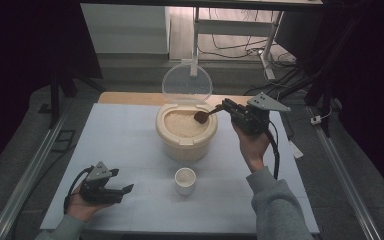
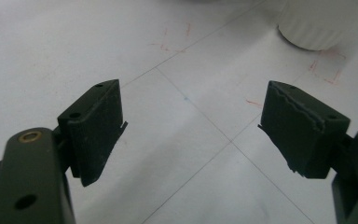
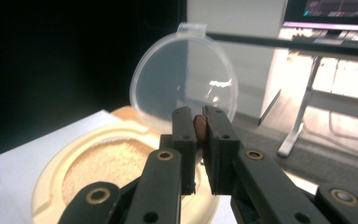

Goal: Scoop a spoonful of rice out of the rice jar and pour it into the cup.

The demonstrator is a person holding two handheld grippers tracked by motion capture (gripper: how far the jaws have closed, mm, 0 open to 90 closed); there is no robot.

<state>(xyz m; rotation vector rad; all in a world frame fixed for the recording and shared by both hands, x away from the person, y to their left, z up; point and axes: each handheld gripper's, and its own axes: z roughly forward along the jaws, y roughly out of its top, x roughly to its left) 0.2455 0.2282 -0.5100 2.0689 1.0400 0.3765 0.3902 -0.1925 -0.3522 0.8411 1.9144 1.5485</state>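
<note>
high view: right gripper (image 1: 226, 106) clamps brown spoon (image 1: 203, 115); no legible writing.

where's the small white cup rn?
In the high view the small white ribbed cup stands on the white table, in front of the cream rice container, between the hands. The left gripper view shows it at top right.

We see a white table (image 1: 130, 150) with thin grid lines and faint red marks. A small white ribbed cup (image 1: 185, 180) stands near its front edge, about the middle. Beyond the far edge a desk frame (image 1: 267, 47) stands on grey floor, with loose cables (image 1: 235, 47) lying beneath it.
</note>
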